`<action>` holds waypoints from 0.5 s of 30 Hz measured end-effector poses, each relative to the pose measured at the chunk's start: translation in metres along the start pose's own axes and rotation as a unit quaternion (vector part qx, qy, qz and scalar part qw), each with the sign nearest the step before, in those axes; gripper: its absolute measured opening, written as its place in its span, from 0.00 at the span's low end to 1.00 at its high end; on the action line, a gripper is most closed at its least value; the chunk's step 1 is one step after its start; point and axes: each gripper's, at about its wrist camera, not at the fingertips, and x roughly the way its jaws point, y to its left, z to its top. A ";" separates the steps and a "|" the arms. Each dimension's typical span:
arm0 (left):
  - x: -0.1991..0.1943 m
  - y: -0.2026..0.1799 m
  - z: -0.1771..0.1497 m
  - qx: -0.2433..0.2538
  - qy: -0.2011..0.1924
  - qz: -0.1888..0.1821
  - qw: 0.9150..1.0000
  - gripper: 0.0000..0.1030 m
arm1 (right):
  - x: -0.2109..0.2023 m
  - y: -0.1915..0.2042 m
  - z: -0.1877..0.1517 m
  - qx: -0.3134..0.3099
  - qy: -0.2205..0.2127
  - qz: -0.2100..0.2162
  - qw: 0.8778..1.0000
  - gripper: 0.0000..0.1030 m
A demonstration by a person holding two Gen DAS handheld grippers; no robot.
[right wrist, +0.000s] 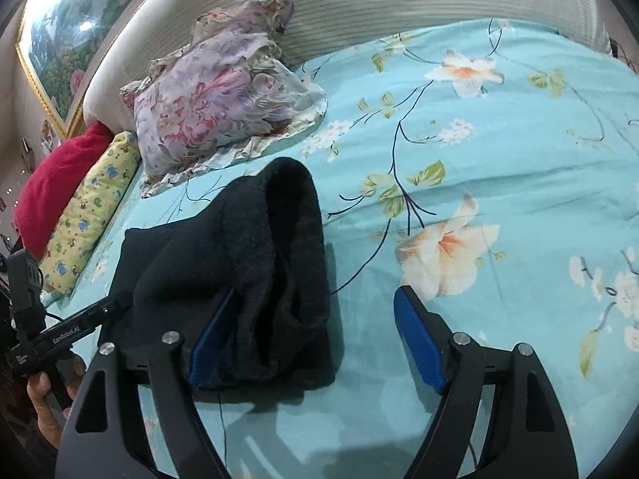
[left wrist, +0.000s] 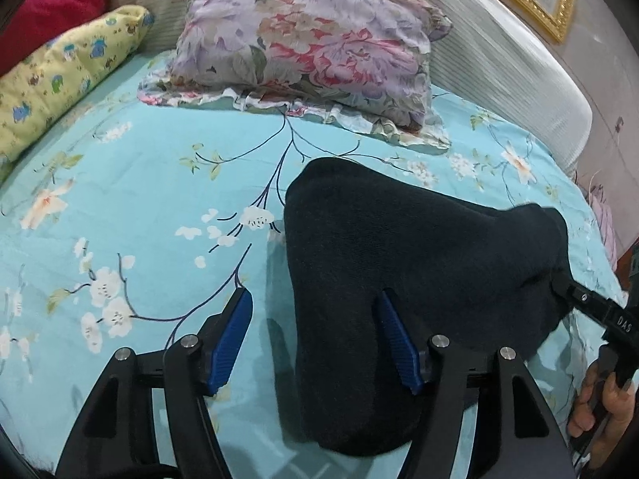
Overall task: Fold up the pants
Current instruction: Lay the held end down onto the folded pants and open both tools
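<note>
1. Left wrist view: the dark pants (left wrist: 399,263) lie bunched into a thick, compact bundle on the turquoise floral bedspread (left wrist: 139,207), below the floral pillow (left wrist: 311,48). The left gripper (left wrist: 315,315) has its blue pads spread apart and holds nothing; one pad sits over the bundle's left edge, the other over bare bedspread.

2. Right wrist view: the right gripper (right wrist: 319,315) is likewise spread wide and empty, its left pad touching or just beside the bundle's near edge, where the cloth humps up unevenly and a layer gapes open.

3. Judgement: the folding looks late-stage, with the bundle released or about to be re-gripped.

4. The next move likely calls for closing on the loose raised layer and laying it flat, or pressing the bundle tidy, without dragging the bedspread.
</note>
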 end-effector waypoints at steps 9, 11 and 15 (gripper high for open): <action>-0.034 -0.023 -0.023 0.051 -0.010 0.018 0.998 0.77 | -0.032 0.028 -0.009 -0.052 -0.010 0.019 0.998 0.81; -0.041 -0.025 -0.028 0.056 -0.014 0.019 0.998 0.78 | -0.039 0.039 -0.013 -0.078 -0.014 0.022 0.997 0.85; -0.050 -0.026 -0.035 0.062 -0.013 0.022 0.998 0.78 | -0.047 0.059 -0.018 -0.133 -0.016 0.031 0.990 0.88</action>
